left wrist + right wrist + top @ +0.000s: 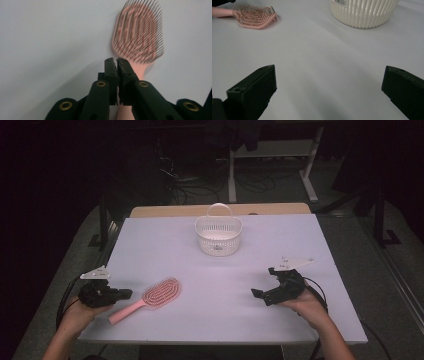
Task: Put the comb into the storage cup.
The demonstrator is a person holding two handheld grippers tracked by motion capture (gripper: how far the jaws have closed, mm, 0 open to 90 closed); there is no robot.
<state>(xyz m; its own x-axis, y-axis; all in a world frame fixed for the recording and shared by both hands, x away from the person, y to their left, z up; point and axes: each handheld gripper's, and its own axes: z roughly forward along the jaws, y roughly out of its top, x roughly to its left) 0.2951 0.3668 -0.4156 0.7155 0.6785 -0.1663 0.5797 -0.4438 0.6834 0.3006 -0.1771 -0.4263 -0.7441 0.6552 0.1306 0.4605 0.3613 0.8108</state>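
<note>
Pink plastic hairbrush (150,298) flat on bench (220,270): likely light, stiff; handle best hold. Left gripper (117,62) jaws together above handle, right gripper (263,282) jaws apart.

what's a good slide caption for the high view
Two hand-held grippers, left shut and right open, flank a pink brush on a white table, basket beyond.

A pale table (310,240) stands lit in a dark room. At 12 o'clock, cables (200,185) sprawl on grey floor (350,215) between white desk legs (310,170).
</note>
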